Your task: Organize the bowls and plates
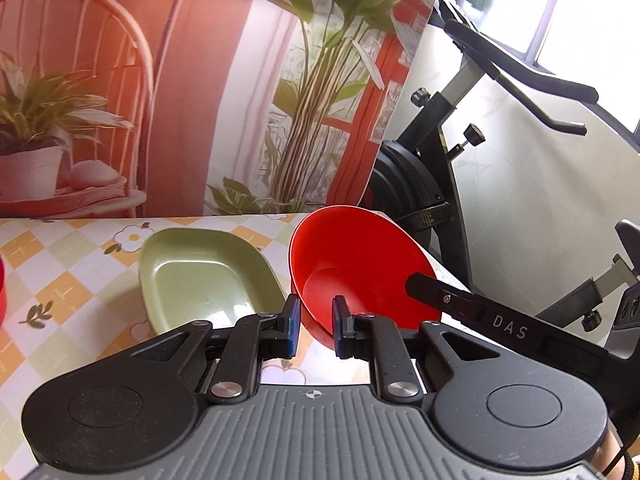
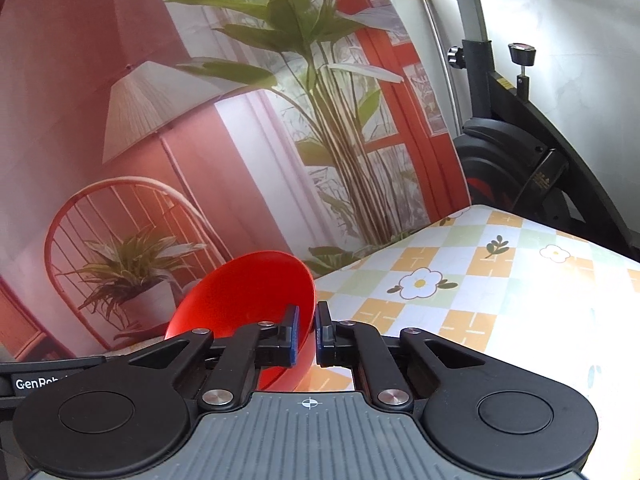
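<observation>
The checkered tablecloth [image 1: 60, 280] carries a green oval dish [image 1: 204, 276] at ten o'clock of the left gripper [image 1: 316, 330]. A red bowl [image 2: 248, 296], tilted and lifted, is pinched by its rim in the nearly closed right gripper [image 2: 306, 330], probably for stacking. The left gripper's fingers stand slightly apart astride the bowl's near rim; actual contact cannot be told.

surface: table under a glossy checked cloth [image 1: 60, 280] of orange, pale green and white squares printed with daisies and leaf sprigs | on it: shallow oblong sage-green plastic dish [image 1: 204, 280], near the back edge
</observation>
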`<state>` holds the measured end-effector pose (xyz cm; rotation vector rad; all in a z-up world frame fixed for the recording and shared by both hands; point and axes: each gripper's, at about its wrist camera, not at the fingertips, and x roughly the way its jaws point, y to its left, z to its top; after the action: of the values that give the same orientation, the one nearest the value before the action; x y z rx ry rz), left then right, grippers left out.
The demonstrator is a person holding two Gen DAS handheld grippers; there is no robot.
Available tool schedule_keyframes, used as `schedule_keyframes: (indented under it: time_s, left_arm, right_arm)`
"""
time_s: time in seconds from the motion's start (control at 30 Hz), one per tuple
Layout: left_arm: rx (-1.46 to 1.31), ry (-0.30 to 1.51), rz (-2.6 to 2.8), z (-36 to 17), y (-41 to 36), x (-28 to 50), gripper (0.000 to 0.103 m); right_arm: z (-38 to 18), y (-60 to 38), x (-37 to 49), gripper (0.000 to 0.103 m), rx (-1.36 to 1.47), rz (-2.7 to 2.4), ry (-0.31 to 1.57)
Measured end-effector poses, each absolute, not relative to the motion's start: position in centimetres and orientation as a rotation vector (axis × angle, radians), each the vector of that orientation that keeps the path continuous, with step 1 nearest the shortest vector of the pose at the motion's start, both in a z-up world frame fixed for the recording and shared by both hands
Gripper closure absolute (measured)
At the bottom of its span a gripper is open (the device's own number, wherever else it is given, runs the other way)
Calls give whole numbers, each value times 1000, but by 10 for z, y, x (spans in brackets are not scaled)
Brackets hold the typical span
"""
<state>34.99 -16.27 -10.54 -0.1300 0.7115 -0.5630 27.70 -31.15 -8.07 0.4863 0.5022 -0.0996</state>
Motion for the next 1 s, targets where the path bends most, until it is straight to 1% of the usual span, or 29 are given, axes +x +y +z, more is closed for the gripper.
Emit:
schedule_keyframes:
  time_s: [0.13, 0.27, 0.5, 0.73, 0.87, 1.0]
  left_arm:
    - [-153, 708, -539, -99, -144, 331, 86]
    - [-126, 669, -499, -94, -130, 308, 86]
    - [-200, 671, -483, -97, -109, 277, 86]
    - [-220, 698, -487, -104, -102, 252, 86]
    - [-279, 749, -473, -114, -94, 244, 86]
    - [-269, 788, -475, -126, -92, 232, 86]
  right_arm:
    - [-74, -294, 263, 95, 481, -85, 505]
    - [-66, -267, 243, 94, 395, -61, 499]
    - [-62, -251, 210, 94, 428, -43, 519]
    - [-65, -242, 181, 95, 422, -38, 547]
    - [-72, -234, 166, 95, 408, -27, 569]
    - [-86, -232, 153, 95, 419, -29, 592]
